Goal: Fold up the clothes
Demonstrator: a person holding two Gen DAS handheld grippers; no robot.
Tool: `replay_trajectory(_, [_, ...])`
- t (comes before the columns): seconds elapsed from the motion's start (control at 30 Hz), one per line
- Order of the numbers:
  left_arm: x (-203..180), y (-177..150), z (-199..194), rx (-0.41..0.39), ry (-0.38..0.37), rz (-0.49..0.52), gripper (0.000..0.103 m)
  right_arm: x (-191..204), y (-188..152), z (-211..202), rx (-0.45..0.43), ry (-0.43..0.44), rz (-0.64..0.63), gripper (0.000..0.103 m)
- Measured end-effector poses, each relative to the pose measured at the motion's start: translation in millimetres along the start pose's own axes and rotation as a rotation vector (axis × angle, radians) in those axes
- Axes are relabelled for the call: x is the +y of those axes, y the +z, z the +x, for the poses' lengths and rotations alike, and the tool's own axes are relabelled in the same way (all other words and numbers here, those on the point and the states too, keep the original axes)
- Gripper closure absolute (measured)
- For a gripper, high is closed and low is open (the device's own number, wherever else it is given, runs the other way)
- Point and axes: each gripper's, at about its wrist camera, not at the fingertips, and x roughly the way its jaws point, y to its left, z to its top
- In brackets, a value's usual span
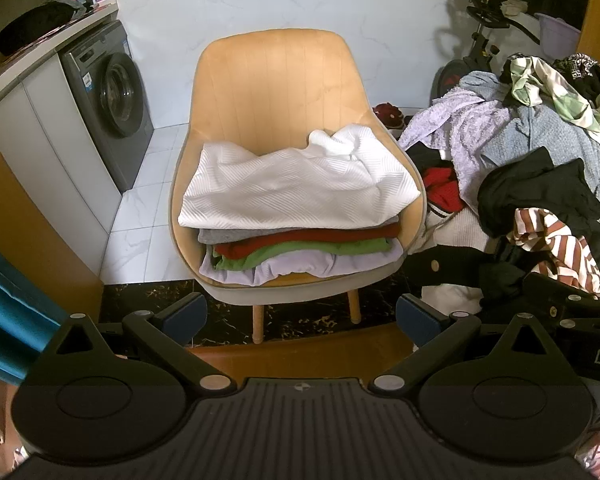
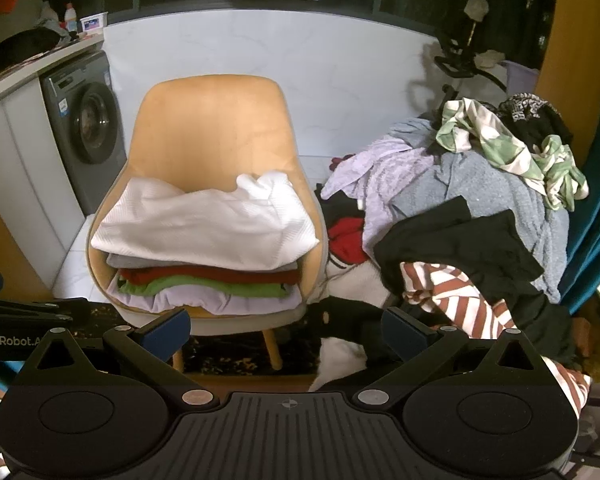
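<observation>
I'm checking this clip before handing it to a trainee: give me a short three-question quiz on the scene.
1. True or false: both claws, the left claw and the right claw, are open and hold nothing.
2. Which garment tops the folded stack on the orange chair?
A. the green garment
B. the white textured garment
C. the red garment
3. Fill in: the unfolded pile lies to the ____ of the chair in both views.

Key: 1 true; 2 B; 3 right.
</observation>
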Motion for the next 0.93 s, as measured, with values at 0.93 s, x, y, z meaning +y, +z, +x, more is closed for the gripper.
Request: replay_trajectory(0.93, [5.7,-0.5,-3.3,-0.012,0.002,0.003,0.0,6.2,-3.2,-5.5,-0.012,0.018,-0.001,0.001])
